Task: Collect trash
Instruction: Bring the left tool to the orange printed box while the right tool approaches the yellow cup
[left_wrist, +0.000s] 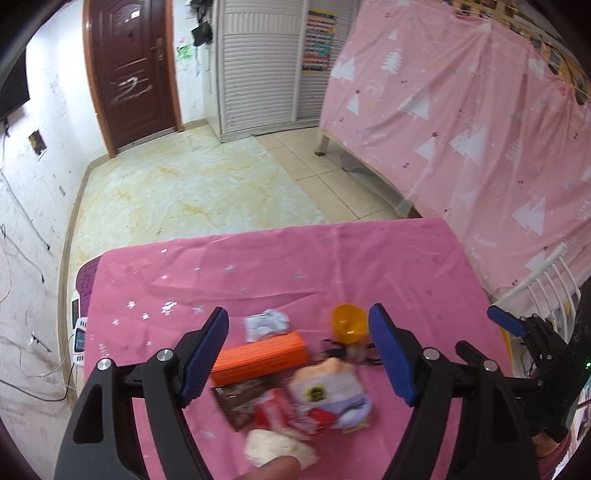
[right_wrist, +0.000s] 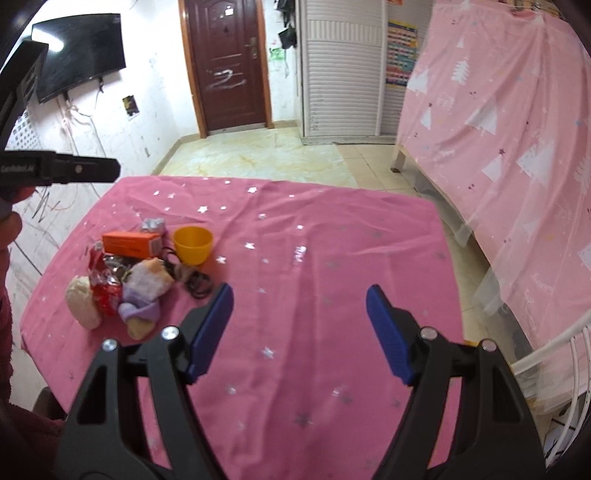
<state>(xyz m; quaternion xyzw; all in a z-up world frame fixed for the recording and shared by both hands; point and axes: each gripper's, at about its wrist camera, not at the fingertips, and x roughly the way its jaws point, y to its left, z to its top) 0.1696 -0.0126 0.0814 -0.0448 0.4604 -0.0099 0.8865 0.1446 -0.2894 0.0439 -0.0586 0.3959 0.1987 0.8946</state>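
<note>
A small pile of trash lies on the pink star-print tablecloth. In it are an orange box, a yellow cup, a crumpled silver wrapper, a red wrapper, a purple and peach sock, a cream wad and black hair ties. My left gripper hangs open above the pile, holding nothing. My right gripper is open over bare cloth, right of the pile, with the yellow cup and orange box to its left.
A bed draped in a pink tree-print sheet stands to the right of the table, with a white rail near the table's corner. Beyond the far edge are tiled floor, a brown door and a wall TV.
</note>
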